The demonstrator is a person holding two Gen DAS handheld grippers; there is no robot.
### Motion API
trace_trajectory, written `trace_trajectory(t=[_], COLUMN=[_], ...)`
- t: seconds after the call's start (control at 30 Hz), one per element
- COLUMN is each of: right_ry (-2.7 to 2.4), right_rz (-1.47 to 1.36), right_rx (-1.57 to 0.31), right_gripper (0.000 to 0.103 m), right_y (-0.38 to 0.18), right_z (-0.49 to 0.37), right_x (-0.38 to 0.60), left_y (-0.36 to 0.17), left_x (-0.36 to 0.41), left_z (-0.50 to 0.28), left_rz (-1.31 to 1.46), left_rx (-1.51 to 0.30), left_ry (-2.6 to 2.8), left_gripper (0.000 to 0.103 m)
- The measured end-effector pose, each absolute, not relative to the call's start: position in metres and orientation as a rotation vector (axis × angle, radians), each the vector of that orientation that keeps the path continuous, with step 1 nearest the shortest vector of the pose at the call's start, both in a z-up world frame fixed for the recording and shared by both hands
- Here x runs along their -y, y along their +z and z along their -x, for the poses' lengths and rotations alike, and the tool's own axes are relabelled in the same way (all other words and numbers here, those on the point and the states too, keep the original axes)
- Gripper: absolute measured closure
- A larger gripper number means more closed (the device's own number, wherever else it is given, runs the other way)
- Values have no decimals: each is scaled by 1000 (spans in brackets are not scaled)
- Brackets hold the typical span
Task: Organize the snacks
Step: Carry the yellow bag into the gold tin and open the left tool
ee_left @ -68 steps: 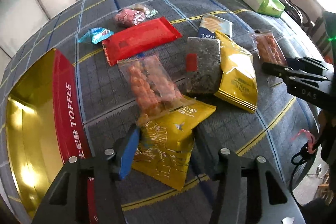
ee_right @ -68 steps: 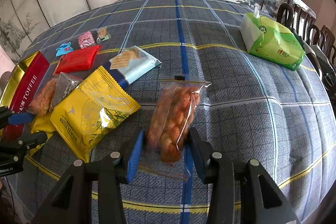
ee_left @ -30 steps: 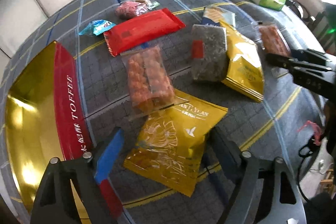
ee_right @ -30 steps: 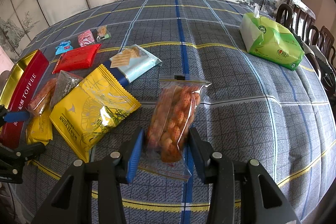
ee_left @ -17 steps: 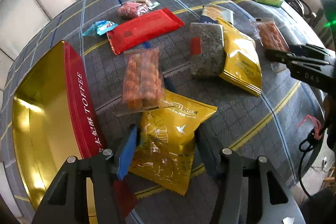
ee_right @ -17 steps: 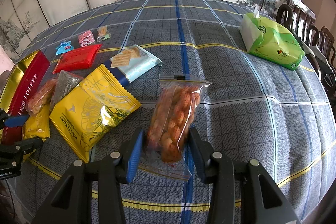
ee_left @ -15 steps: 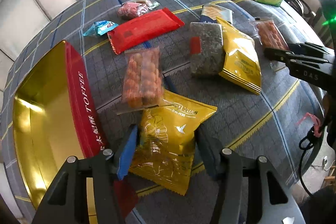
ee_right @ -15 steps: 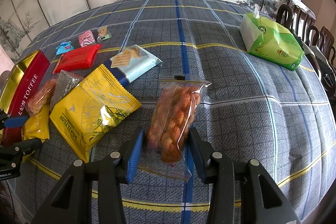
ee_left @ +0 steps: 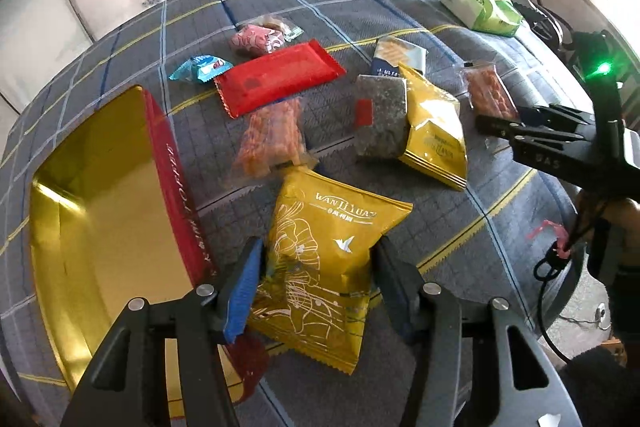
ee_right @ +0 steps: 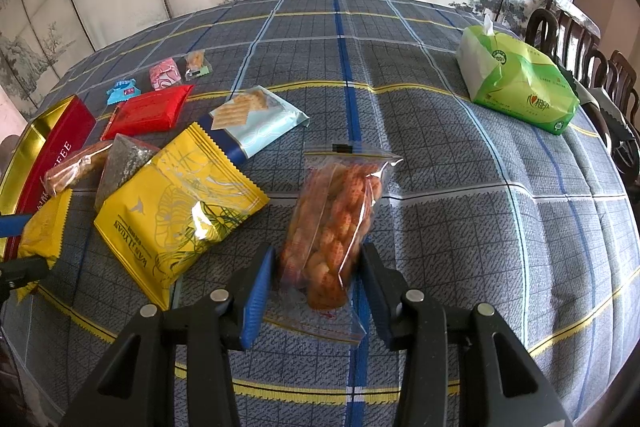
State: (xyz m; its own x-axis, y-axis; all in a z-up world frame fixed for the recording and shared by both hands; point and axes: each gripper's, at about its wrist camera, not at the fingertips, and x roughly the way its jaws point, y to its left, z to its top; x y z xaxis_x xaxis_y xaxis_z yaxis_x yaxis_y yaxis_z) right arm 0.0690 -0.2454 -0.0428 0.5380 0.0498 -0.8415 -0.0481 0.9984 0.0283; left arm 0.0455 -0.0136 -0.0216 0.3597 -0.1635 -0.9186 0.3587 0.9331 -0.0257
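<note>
My left gripper (ee_left: 316, 275) is shut on a yellow snack bag (ee_left: 328, 259) and holds it lifted off the cloth beside the red and gold toffee tin (ee_left: 100, 219), which lies open on the left. My right gripper (ee_right: 318, 281) straddles a clear zip bag of orange snacks (ee_right: 336, 223) lying on the table; its pads sit at the bag's sides, and a squeeze does not show. A second yellow bag (ee_right: 176, 207), a grey seed pack (ee_left: 380, 119), a red bar (ee_left: 280, 77) and a cracker pack (ee_right: 256, 123) lie between the grippers.
A green tissue pack (ee_right: 516, 83) sits at the far right near dark wooden chairs (ee_right: 580, 35). Small wrapped candies (ee_left: 202, 67) lie behind the red bar. Another clear bag of orange snacks (ee_left: 272, 139) lies by the tin. A painted folding screen stands behind the table.
My left gripper opened wide, then shut on the yellow bag and raised it clear of the orange snack bag, nearer the tin. The right gripper has not moved.
</note>
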Motion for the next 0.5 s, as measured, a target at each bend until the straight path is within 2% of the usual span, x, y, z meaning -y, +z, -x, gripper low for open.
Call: trace_trajectory(t=[0.5], right_ry=[49], right_rz=[16], right_rx=[-1008], right_gripper=[58], right_y=[-44], right_z=[-71], right_x=[243], left_y=[17], left_x=[-1], left_z=[-28], left_rz=[-192], left_rx=[-1083], left_ry=[-304], left_gripper=[51])
